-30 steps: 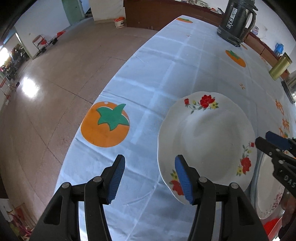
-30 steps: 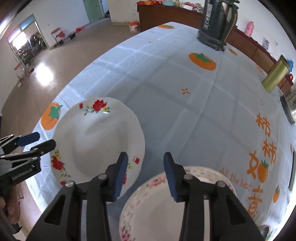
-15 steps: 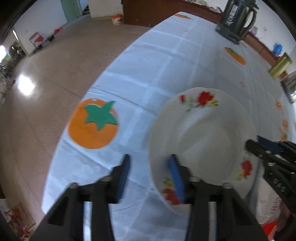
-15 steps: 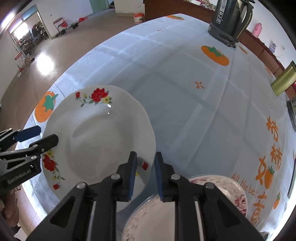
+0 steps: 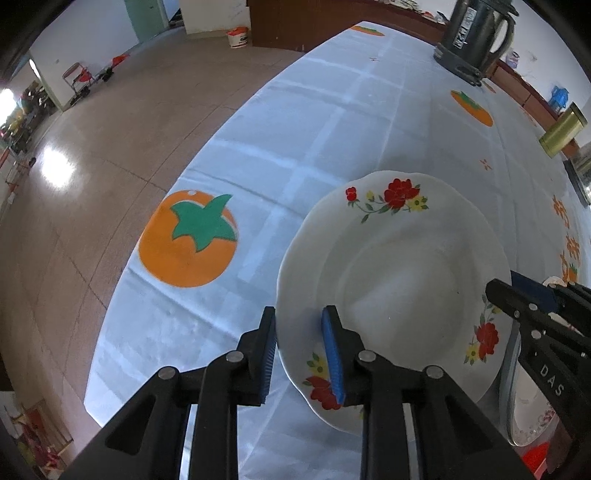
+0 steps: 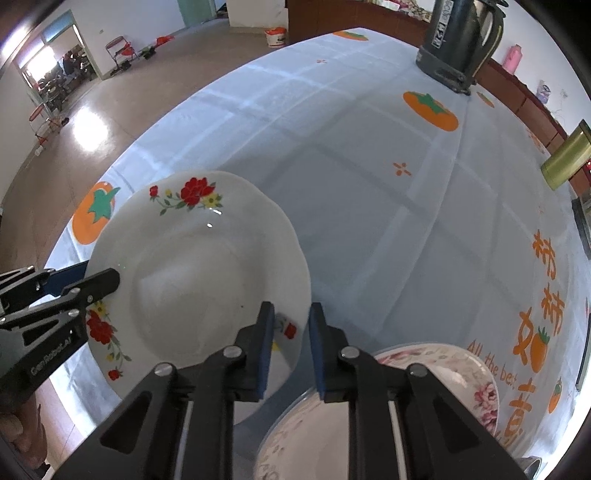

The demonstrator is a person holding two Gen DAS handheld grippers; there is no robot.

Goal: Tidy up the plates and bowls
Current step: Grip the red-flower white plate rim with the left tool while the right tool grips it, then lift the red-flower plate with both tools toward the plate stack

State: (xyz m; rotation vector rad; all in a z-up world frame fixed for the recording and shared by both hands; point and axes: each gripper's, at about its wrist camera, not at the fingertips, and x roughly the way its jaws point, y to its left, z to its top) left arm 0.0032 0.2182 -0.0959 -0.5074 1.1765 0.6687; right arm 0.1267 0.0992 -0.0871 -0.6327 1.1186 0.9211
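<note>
On the pale blue persimmon-print tablecloth [image 5: 332, 122], a white plate [image 5: 402, 280] with red flowers around its rim sits between my two grippers, its shallow well holding nothing. My left gripper [image 5: 301, 352] has its jaws narrowed around the plate's near-left rim, one blue pad below and outside the edge, the other over the inner lip; whether both pads press the china I cannot tell. My right gripper [image 6: 291, 347] straddles the opposite rim the same way, jaws drawn close with the plate's edge and a small red flower between them. Seen from the right wrist, the plate's right edge appears raised above the cloth, casting a shadow beneath it.

Just beside it, under my right gripper, lies a plate with pink roses [image 6: 476, 387], resting inside a wider rimmed dish whose contents are otherwise hidden by the gripper body.

Toward the far end of the table stand a dark electric kettle [image 6: 460, 37] and, well apart at the right edge, a brass-coloured canister [image 6: 565, 157]. Beyond the table, a small white bucket [image 5: 238, 36] sits on the tiled floor.
</note>
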